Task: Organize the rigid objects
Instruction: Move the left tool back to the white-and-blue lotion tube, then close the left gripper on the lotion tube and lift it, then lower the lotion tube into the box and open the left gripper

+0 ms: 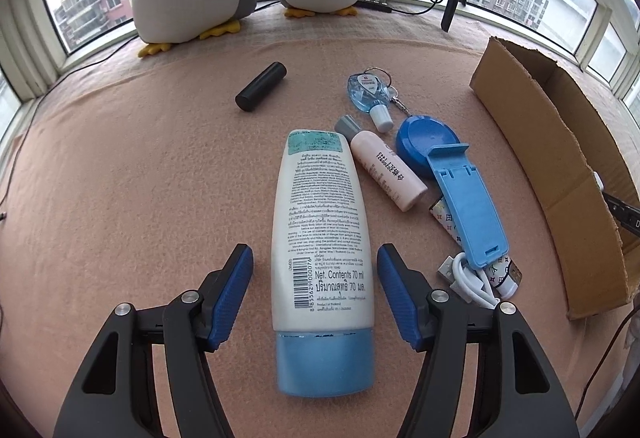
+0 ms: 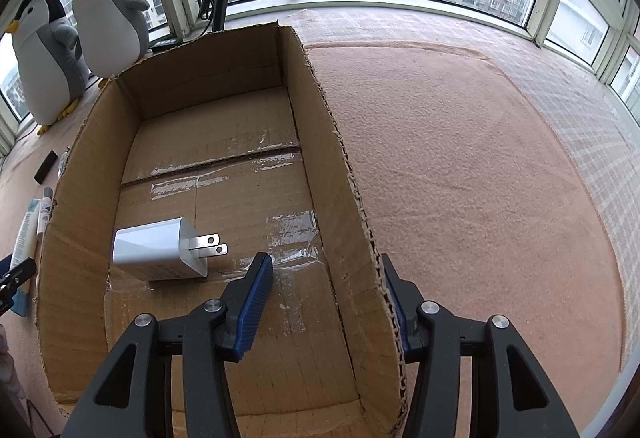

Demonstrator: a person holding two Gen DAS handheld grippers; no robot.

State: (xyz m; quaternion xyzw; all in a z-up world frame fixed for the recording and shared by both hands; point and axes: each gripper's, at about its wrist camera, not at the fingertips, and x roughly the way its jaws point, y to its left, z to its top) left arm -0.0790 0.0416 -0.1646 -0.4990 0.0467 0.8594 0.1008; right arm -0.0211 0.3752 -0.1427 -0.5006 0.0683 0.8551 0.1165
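Fingers (image 1: 236,294) of left gripper (image 1: 315,292) stood wide apart, holding nothing, straddling white plastic lotion tube with blue cap (image 1: 320,238) flat on pink felt mat (image 1: 140,177). I judged tube light, smooth, slightly squashy in mid-body, stiffer near cap; best hold across lower body just above cap, firm but not crushing. Right gripper (image 2: 324,298) also spread and empty, 1 finger inside, 1 outside right wall of brown cardboard box (image 2: 320,141). White 2-prong charger (image 2: 160,250) lay on box floor.
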